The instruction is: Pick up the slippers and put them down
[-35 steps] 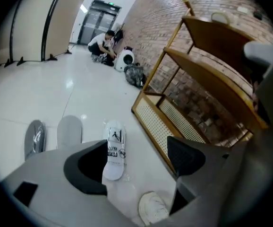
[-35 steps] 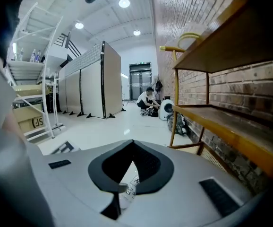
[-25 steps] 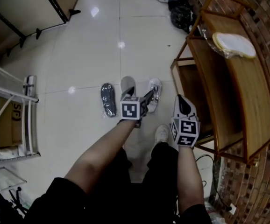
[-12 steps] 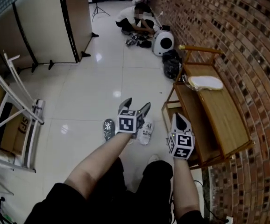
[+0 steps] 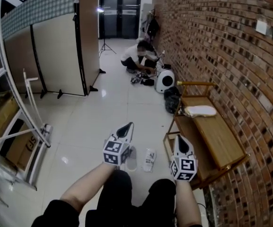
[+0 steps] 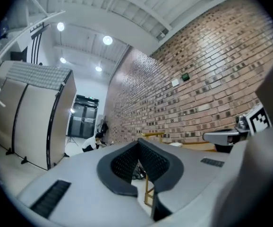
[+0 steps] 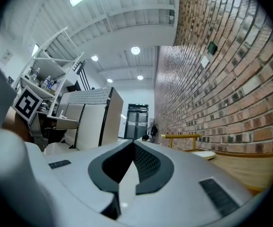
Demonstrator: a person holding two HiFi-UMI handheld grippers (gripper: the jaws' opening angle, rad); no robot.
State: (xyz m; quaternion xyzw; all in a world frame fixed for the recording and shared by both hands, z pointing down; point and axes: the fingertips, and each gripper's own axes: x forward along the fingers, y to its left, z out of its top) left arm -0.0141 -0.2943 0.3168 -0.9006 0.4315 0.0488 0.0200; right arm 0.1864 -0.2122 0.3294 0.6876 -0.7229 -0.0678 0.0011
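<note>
Two slippers lie on the white floor just ahead of my knees: a white one (image 5: 149, 160) and a grey one (image 5: 132, 159), the latter partly behind my left gripper. Another pale slipper (image 5: 200, 110) rests on the wooden bench (image 5: 221, 138). My left gripper (image 5: 127, 126) is raised well above the floor, pointing roughly level, shut with nothing between its pads (image 6: 138, 144). My right gripper (image 5: 180, 140) hangs beside it near the bench's front corner, also shut and empty (image 7: 133, 144). Neither gripper touches a slipper.
A brick wall (image 5: 212, 46) runs along the right behind the bench. Black bags (image 5: 173, 100) and a round white device (image 5: 165, 82) lie beyond it, where a person (image 5: 136, 56) crouches. A metal rack (image 5: 30, 141) with a cardboard box (image 5: 16, 148) stands left, near a partition (image 5: 56, 56).
Both grippers have risen from just above the slippers and now point level. The left jaws, open before, have shut empty. The head view has lifted from the floor to the room.
</note>
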